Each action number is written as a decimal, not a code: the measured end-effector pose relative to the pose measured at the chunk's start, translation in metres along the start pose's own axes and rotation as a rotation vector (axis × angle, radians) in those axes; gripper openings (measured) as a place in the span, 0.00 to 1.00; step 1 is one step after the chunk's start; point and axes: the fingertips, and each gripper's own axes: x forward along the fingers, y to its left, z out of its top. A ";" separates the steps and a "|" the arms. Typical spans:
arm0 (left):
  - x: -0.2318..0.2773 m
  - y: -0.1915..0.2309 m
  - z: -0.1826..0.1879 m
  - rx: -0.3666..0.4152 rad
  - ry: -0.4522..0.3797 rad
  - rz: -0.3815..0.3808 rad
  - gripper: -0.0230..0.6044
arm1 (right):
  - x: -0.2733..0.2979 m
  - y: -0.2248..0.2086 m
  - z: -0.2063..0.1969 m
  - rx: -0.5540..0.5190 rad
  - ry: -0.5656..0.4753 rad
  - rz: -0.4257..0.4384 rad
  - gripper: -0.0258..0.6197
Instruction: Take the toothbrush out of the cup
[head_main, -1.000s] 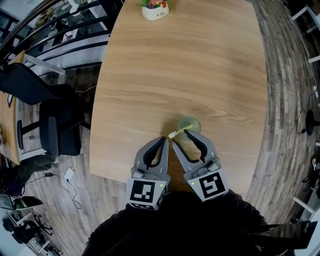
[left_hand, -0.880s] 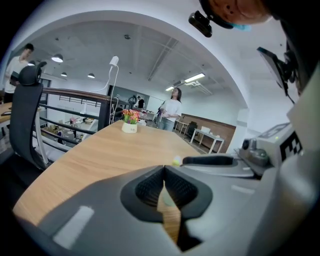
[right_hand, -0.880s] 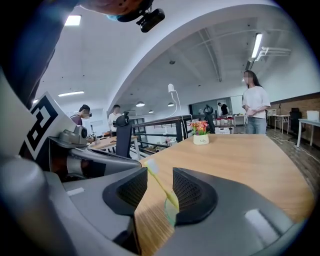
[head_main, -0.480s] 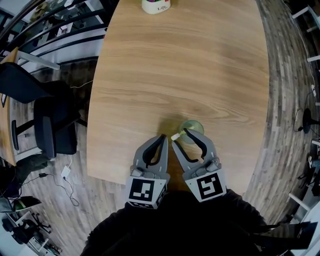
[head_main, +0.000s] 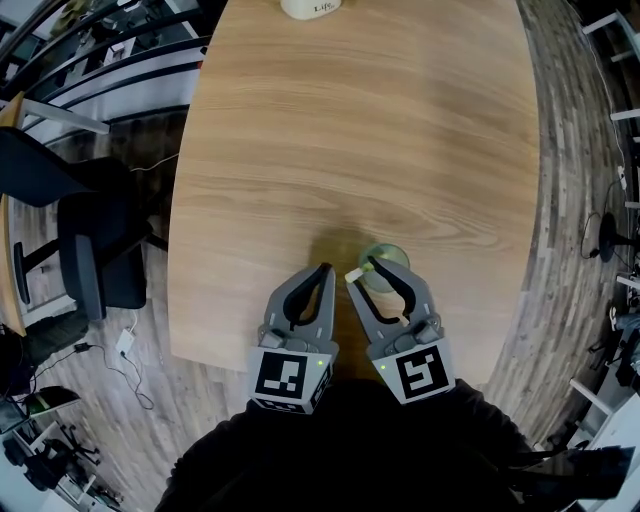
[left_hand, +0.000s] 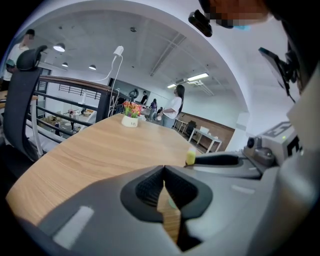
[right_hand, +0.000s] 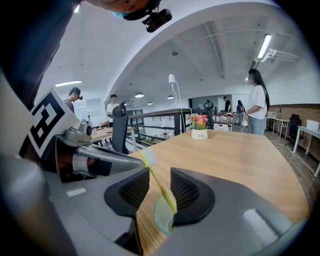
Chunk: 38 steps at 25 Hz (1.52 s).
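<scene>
Left gripper (left_hand: 164, 172): jaws closed tip to tip, nothing between them, over the bench (head_main: 350, 120) just left of the cup (head_main: 386, 260). Right gripper (head_main: 360, 271): jaws have just been closing but are apart, straddling the toothbrush (right_hand: 160, 188), with a gap on either side of the handle. The toothbrush stands in the cup, long axis tilted, bristle head up and leaning toward the left gripper.

Right claw (head_main: 361, 271) at cup (head_main: 390, 260) with toothbrush (head_main: 355, 272), left claw (head_main: 326, 270) beside, wooden table (head_main: 350, 120)
</scene>
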 end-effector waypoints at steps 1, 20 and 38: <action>0.001 0.000 0.000 0.001 0.000 -0.003 0.05 | 0.000 -0.001 -0.001 0.001 0.002 -0.003 0.24; 0.010 0.004 0.000 -0.032 0.008 -0.019 0.05 | 0.008 -0.012 0.001 -0.061 0.070 -0.045 0.17; 0.010 0.018 -0.001 -0.042 0.004 -0.033 0.05 | 0.014 -0.015 0.004 -0.048 0.045 -0.109 0.07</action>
